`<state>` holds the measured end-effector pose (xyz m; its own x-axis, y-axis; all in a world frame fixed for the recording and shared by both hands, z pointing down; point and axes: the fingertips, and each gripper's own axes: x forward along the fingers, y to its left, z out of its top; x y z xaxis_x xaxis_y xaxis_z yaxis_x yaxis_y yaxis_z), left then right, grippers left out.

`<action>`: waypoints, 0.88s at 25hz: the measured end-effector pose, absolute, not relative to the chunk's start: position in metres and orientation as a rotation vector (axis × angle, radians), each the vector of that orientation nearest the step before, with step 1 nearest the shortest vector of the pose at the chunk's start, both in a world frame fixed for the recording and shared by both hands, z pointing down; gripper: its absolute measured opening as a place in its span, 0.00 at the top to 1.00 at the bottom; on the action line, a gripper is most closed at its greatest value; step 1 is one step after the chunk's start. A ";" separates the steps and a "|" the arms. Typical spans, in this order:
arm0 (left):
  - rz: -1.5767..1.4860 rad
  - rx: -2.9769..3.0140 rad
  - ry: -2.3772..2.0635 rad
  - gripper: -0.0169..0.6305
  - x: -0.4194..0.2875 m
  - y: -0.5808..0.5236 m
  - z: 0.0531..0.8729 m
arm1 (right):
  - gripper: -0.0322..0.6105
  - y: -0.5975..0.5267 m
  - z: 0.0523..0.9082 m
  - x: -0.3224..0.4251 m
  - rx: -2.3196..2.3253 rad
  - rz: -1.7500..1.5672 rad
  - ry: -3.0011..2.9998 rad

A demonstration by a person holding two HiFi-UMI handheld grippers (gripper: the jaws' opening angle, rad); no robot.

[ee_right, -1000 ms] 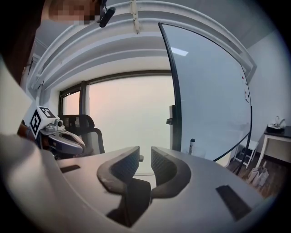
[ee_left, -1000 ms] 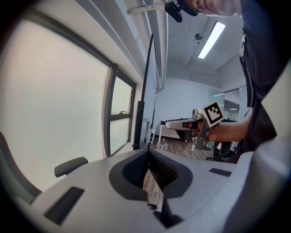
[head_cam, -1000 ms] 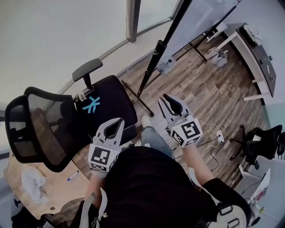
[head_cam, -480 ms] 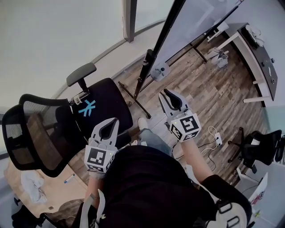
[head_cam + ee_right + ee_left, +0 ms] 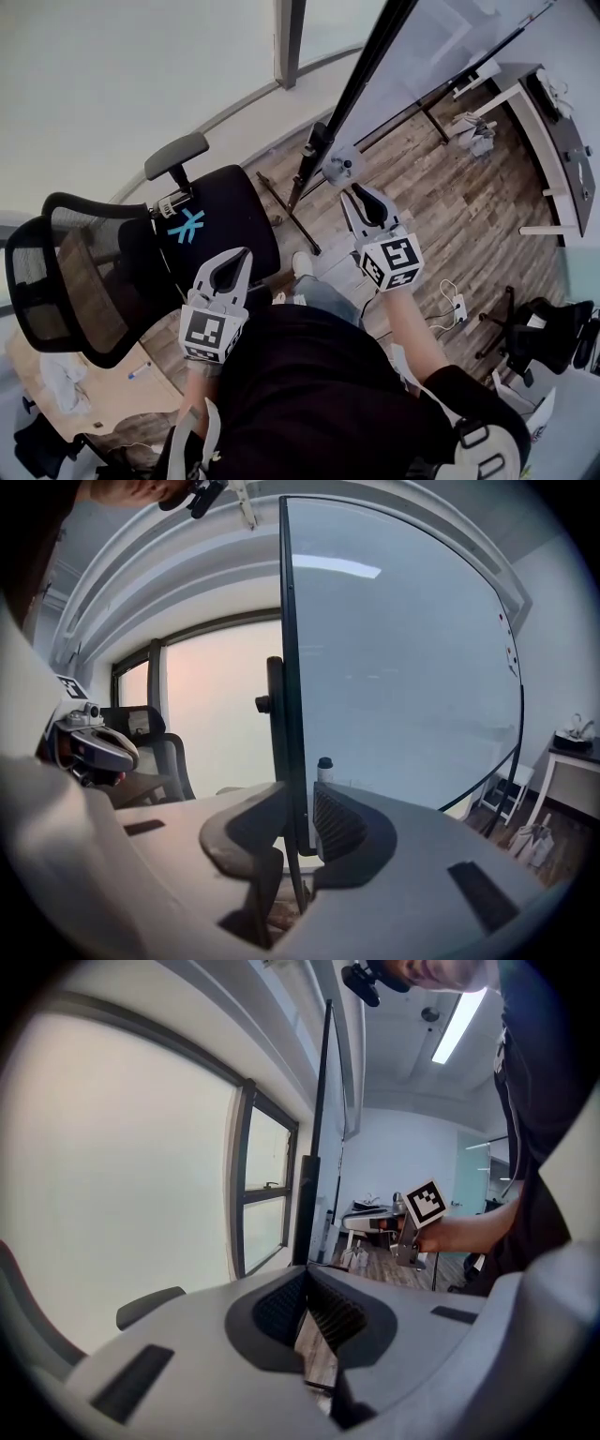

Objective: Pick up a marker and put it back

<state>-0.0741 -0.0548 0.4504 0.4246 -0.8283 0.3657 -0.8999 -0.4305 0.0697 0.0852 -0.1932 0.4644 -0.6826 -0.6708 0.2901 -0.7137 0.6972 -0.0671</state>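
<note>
The surest marker [image 5: 138, 369] I can find is the small blue-tipped stick lying flat on the wooden bench [image 5: 112, 398] at my lower left. It sits beyond the office chair [image 5: 220, 211] and well apart from both my tools, too small for me to read more of it. A second candidate shows only in the right gripper view: a white capped cylinder [image 5: 324, 766] standing upright just beside the whiteboard's dark frame [image 5: 285, 667]. Whether that is a marker or a bottle I cannot tell.

My left gripper [image 5: 239, 261] hangs by the chair's seat edge with its jaws drawn together, tips meeting, and only floor showing through behind them. My right gripper [image 5: 359, 195] holds its jaws a narrow way apart and empty. The frame that shows in their gap stands farther off and is not gripped.

Over the last second my right gripper has reached forward toward the whiteboard [image 5: 403, 667]. The round grey fitting [image 5: 339, 167] on the stand, which lay well ahead of its tips, now sits just beside them in the head view. The left gripper has barely shifted, and the stick on the bench lies where it did.

I judge that I am heading for the board rather than the bench, and that the pick has not begun. If the cylinder is the target, the right jaws will likely need to widen before closing round it.
</note>
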 end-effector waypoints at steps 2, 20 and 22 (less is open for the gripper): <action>0.408 2.413 -1.521 0.96 -0.075 -0.057 0.452 | 0.82 -0.201 0.469 0.086 1.098 0.260 -2.659; 0.412 2.316 -1.630 0.96 -0.084 -0.064 0.457 | 0.80 -0.235 0.485 0.071 0.999 0.250 -2.652; 0.411 2.307 -1.641 0.96 -0.086 -0.064 0.457 | 0.80 -0.237 0.486 0.070 0.993 0.249 -2.651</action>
